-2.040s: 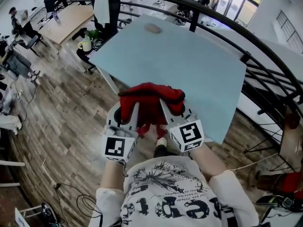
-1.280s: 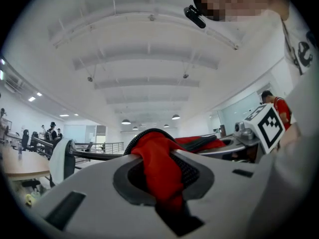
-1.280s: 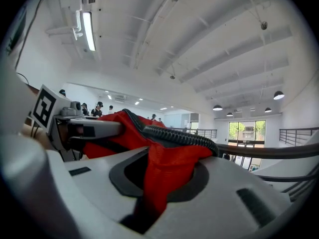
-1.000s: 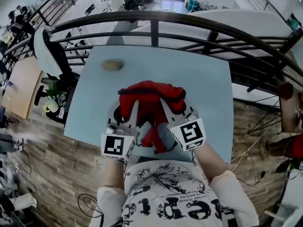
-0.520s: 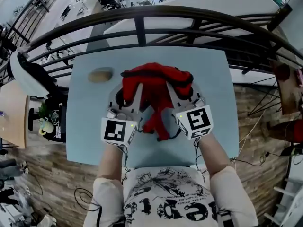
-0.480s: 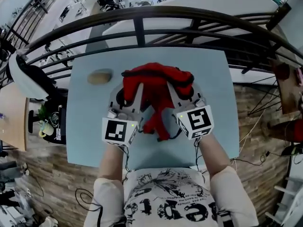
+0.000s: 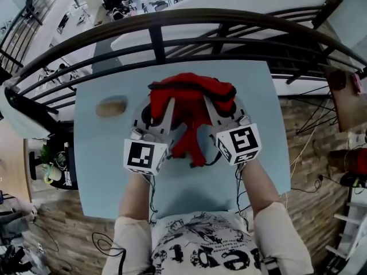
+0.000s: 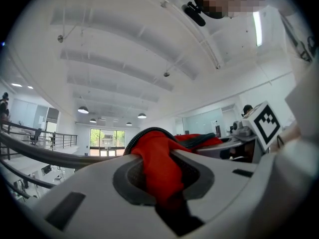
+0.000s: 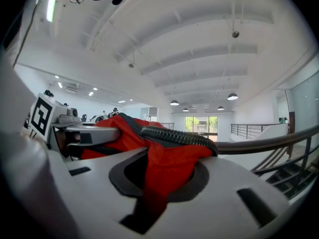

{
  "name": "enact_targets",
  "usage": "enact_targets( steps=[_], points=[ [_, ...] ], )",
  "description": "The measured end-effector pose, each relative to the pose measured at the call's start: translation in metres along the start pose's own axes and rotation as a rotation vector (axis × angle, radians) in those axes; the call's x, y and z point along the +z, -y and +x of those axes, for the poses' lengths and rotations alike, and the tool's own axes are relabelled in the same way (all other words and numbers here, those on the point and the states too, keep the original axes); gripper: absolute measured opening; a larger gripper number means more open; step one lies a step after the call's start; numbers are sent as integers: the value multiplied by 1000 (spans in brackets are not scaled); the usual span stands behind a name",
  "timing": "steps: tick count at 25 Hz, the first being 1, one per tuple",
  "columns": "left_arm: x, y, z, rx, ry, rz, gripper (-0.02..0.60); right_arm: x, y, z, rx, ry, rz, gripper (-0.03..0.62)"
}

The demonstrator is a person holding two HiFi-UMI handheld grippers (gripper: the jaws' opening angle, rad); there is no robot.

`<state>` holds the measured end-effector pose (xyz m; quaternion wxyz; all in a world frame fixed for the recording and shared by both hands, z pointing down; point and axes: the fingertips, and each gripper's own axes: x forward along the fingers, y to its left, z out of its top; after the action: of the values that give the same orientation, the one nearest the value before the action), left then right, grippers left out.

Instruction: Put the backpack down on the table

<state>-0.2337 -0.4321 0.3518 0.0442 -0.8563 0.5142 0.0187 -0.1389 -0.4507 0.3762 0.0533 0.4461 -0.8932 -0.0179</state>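
The left gripper [image 7: 153,110] and the right gripper [image 7: 225,109] each clamp the red backpack [image 7: 192,93] between their jaws, so it hangs evenly above the blue table [image 7: 103,153] beneath them.

A dark curved railing [image 7: 200,15] borders wood-plank floor [image 7: 304,136] under a white beamed ceiling [image 8: 124,59].

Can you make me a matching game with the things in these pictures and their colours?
Things:
1. backpack
2. table
3. railing
4. little round lump on the table

Colours:
A. dark, nearly black
B. tan
C. red
D. light blue

Pairs: 1-C, 2-D, 3-A, 4-B
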Motion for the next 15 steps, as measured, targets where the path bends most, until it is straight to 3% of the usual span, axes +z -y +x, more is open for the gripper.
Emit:
enact_targets(
  steps=[7, 11, 15],
  points=[
    [-51, 9, -8, -4, -47, -38, 67, -52, -3, -4, -42, -90, 99, 54],
    [-70, 19, -24, -21, -74, -77, 67, -73, -15, -17, -28, -132, 96, 58],
    [-88, 29, -40, -41, -106, -67, 69, -88, -25, -28, -28, -170, 80, 58]
  ],
)
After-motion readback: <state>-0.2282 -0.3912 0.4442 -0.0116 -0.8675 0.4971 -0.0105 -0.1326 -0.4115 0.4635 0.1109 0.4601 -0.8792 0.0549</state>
